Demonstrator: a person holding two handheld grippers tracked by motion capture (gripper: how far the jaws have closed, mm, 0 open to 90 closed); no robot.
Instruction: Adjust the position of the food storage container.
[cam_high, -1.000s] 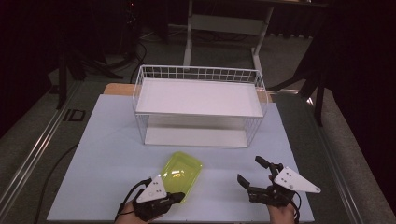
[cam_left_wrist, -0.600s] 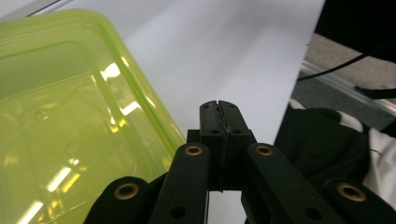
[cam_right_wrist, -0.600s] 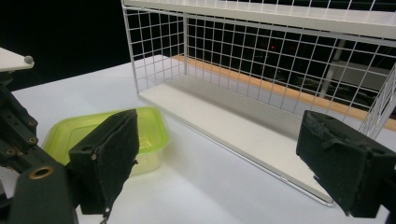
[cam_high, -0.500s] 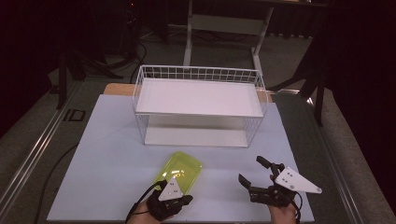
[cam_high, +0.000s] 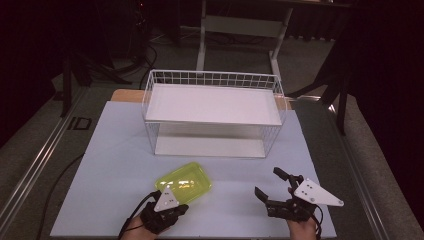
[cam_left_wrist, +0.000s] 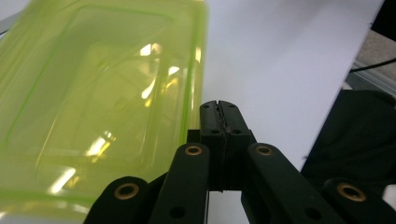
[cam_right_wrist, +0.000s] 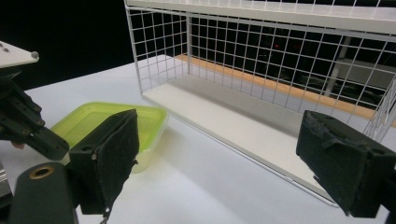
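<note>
A translucent yellow-green plastic tray (cam_high: 183, 182) lies on the white table sheet (cam_high: 115, 165) in front of a white wire rack (cam_high: 212, 107). My left gripper (cam_high: 172, 200) sits at the tray's near edge. In the left gripper view its jaws (cam_left_wrist: 218, 112) are pressed together with nothing between them, and the tray (cam_left_wrist: 93, 102) lies just to their left. My right gripper (cam_high: 268, 182) rests at the front right with its jaws wide apart and nothing between them. In the right gripper view (cam_right_wrist: 233, 154) it faces the rack (cam_right_wrist: 261, 116), and the tray (cam_right_wrist: 116, 123) lies to the left.
The two-level wire rack has a white upper shelf (cam_high: 215, 102) and a lower shelf (cam_high: 207, 146), both bare. Table legs (cam_high: 202, 35) and a dark floor lie beyond it. A metal rail (cam_high: 35, 170) runs along the left side of the table.
My left gripper has shifted a little at the tray's near edge and the tray now lies slightly more to the left and flatter. The right gripper has stayed put.
</note>
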